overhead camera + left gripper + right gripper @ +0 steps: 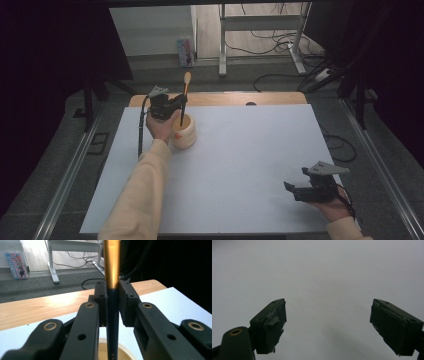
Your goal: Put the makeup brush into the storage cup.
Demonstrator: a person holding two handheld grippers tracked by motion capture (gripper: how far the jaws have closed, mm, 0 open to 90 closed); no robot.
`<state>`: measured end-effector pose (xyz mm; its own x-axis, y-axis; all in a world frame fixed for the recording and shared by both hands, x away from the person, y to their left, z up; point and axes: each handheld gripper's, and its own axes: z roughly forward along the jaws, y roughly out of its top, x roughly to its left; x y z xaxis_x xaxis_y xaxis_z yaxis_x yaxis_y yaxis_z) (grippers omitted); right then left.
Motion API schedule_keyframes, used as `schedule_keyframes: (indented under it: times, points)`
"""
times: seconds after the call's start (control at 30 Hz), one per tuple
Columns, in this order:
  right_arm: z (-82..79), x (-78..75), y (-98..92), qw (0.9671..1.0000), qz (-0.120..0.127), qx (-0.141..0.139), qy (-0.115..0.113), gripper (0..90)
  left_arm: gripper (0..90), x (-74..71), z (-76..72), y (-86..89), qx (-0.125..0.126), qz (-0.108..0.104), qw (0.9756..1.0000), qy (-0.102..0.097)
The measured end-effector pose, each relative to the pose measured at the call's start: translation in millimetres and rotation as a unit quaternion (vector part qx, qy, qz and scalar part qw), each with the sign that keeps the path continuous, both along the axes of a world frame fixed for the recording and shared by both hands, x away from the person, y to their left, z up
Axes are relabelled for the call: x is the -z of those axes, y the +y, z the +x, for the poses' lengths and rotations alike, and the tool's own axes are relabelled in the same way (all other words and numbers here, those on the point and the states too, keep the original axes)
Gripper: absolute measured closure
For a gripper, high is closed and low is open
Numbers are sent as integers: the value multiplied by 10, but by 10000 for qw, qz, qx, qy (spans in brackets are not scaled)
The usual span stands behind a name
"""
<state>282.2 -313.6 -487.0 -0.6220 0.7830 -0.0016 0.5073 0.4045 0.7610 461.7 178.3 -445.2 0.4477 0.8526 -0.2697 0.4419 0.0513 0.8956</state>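
Near gripper idle, far gripper holding a spoon

The right gripper (pixel 291 189) rests low over the white table (pixel 240 165), jaws spread wide and empty. Farther off, the left gripper (pixel 183 102) clamps a long-handled spoon (pixel 185 95) upright, its lower end inside the cream cup (pixel 184 134).

Cup (pixel 185 134) on mat (pixel 240 165), far left; spoon (pixel 184 100) upright in cup, between left gripper (pixel 176 106) jaws. Right gripper (pixel 295 190) well apart, near right edge.
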Motion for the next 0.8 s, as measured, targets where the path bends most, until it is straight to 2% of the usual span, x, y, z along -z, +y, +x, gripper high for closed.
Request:
schedule_keyframes:
  times: [0.4,0.8]
  points:
    - [-3,0,-1,10000,-10,-19,-23,138,783,133,-1,80,13,-167,9999,42]
    - [-2,0,4,10000,-13,-23,-20,138,783,190,-26,97,16,-145,9999,66]
